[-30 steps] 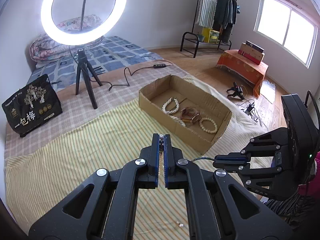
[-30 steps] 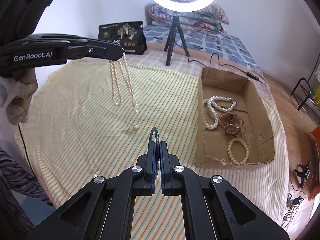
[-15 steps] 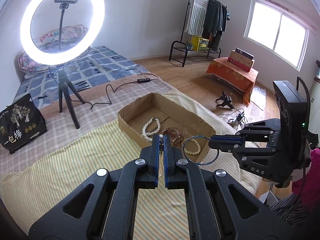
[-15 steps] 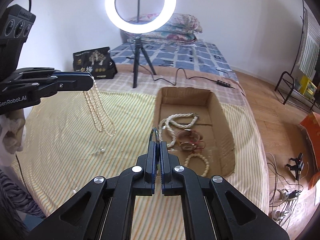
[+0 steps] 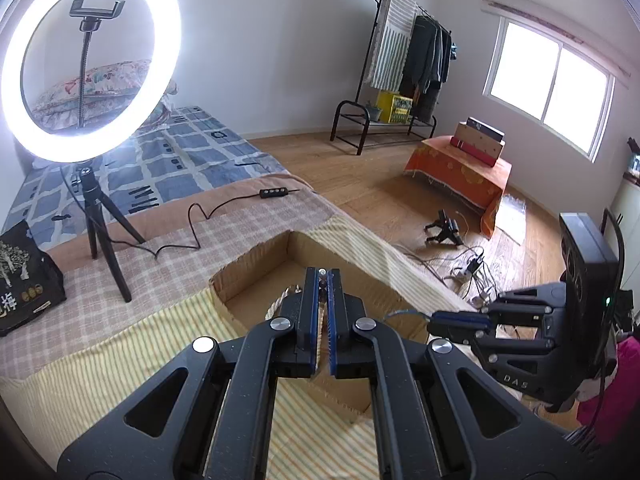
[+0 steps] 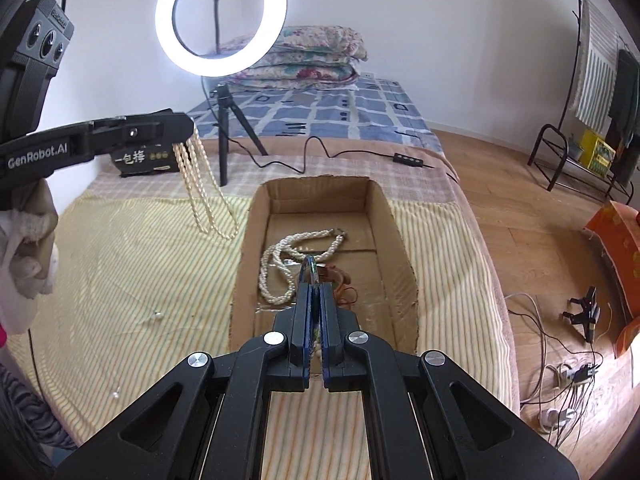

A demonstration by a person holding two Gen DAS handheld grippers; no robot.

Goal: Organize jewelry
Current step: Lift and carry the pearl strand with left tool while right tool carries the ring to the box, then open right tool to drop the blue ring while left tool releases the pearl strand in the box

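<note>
My left gripper point(image 5: 322, 273) is shut on a pearl necklace point(image 6: 200, 192), which hangs in long loops above the striped cloth just left of the cardboard box point(image 6: 244, 248); the gripper also shows in the right wrist view point(image 6: 188, 126). My right gripper point(image 6: 315, 288) is shut on a thin blue bangle point(image 6: 309, 270) and holds it over the box's near half; the gripper also shows in the left wrist view point(image 5: 434, 317). In the box lie a white pearl necklace point(image 6: 292, 256) and a brown bracelet point(image 6: 340, 280), partly hidden by my fingers.
The box sits on a yellow striped cloth point(image 6: 120, 280) over a bed. Two loose pearls point(image 6: 158, 314) lie on the cloth. A ring light on a tripod point(image 6: 221, 60) and a black bag point(image 6: 136, 158) stand behind. The bed edge drops to wooden floor point(image 6: 540, 248) at right.
Both grippers have moved forward toward the box. The bangle now hangs over the box's inside, and the hanging pearl necklace has come close to the box's left wall.
</note>
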